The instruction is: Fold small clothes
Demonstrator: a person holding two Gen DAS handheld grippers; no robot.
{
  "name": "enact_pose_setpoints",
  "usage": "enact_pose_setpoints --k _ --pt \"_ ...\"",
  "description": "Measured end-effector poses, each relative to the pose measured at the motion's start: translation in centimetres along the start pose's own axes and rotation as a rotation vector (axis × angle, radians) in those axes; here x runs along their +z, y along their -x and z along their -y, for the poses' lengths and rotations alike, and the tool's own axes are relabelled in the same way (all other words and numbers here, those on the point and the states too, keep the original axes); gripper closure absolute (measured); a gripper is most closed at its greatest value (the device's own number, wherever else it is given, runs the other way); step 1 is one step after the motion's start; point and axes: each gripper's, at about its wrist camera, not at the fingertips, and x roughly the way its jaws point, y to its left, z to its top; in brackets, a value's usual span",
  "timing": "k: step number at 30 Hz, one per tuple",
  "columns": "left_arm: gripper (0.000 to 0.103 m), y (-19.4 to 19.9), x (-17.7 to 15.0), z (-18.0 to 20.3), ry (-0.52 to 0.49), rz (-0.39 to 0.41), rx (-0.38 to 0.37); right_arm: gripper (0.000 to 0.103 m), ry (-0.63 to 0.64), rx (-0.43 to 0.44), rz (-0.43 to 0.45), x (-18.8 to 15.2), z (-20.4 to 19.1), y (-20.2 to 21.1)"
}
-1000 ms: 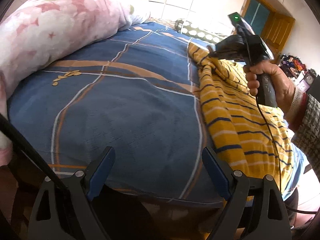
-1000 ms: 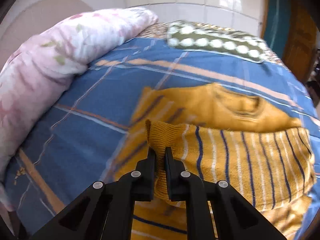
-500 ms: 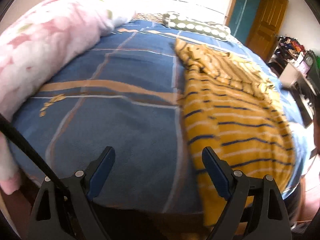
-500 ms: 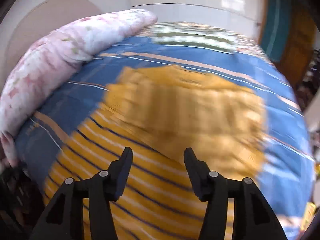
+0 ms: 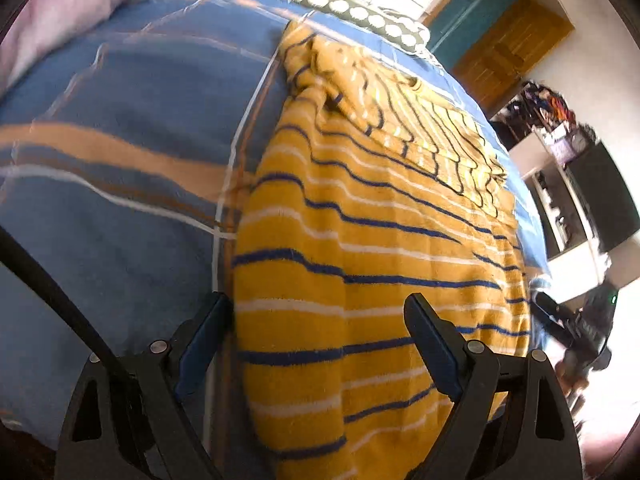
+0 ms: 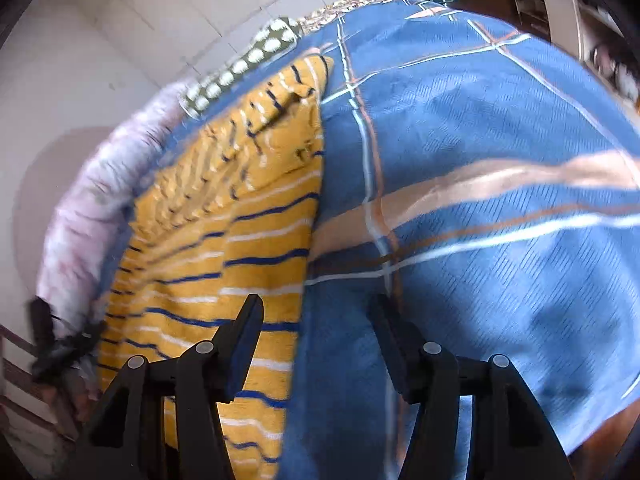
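A yellow sweater (image 5: 360,240) with blue and white stripes lies flat on the blue plaid bedsheet (image 5: 120,184), with a sleeve folded across its upper part. My left gripper (image 5: 320,328) is open and hovers over the sweater's near left edge; its pads touch nothing. My right gripper (image 6: 316,320) has its jaws opening, above the sweater's (image 6: 224,248) near right edge where it meets the sheet (image 6: 480,160); nothing is gripped. In the left wrist view the right gripper (image 5: 560,320) appears blurred at the far right.
A pink floral quilt (image 6: 80,216) runs along the bed's far side. A green pillow with white dots (image 5: 360,16) lies at the head of the bed. Beyond the bed are a wooden door (image 5: 504,52) and a cluttered shelf unit (image 5: 560,184).
The right gripper let go of the sleeve, opened, rolled and swung back to the sweater's near right edge. The left gripper shifted right, from bare sheet to over the sweater's near left edge.
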Motion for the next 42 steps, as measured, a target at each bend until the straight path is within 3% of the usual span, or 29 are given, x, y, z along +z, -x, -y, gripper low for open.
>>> enact_pose_setpoints --k 2,5,8,19,26,27,29,31,32,36,42 --pt "0.017 0.2 -0.3 0.2 0.008 0.016 -0.031 0.041 -0.031 0.066 -0.005 -0.5 0.0 -0.3" --pt "0.023 0.6 -1.2 0.4 0.016 0.013 -0.069 0.041 -0.014 0.091 -0.007 -1.3 -0.8 -0.7" --pt "0.028 1.1 -2.4 1.0 0.006 0.019 -0.068 0.041 -0.003 0.130 -0.032 -2.1 -1.9 -1.3" --pt "0.028 2.7 -6.5 1.7 -0.008 0.034 -0.073 0.043 0.031 0.217 -0.111 -7.1 -4.7 -1.5" --pt "0.030 2.9 -7.1 1.8 -0.002 0.032 -0.049 0.060 0.029 0.187 -0.179 -10.5 -4.8 -2.0" --pt "0.034 2.9 -7.1 2.0 -0.012 0.027 -0.030 0.062 0.029 0.181 -0.187 -10.7 -4.9 -2.3" --pt "0.078 3.0 -6.9 2.1 -0.023 0.010 0.014 0.067 0.033 0.163 -0.201 -11.0 -5.3 -2.9" --pt "0.094 3.2 -6.5 1.6 0.003 -0.001 0.063 0.082 0.054 0.125 -0.207 -11.0 -5.8 -3.0" --pt "0.094 3.6 -6.3 1.1 0.032 0.001 0.039 0.089 0.073 0.106 -0.206 -10.9 -6.0 -2.7" --pt "0.096 5.9 -6.5 0.6 0.064 0.048 0.005 0.093 0.113 0.113 -0.162 -10.5 -7.2 -0.2" --pt "0.100 9.9 -9.2 3.2 -0.053 0.118 0.044 0.097 0.134 0.134 -0.126 -11.9 -7.2 4.3"
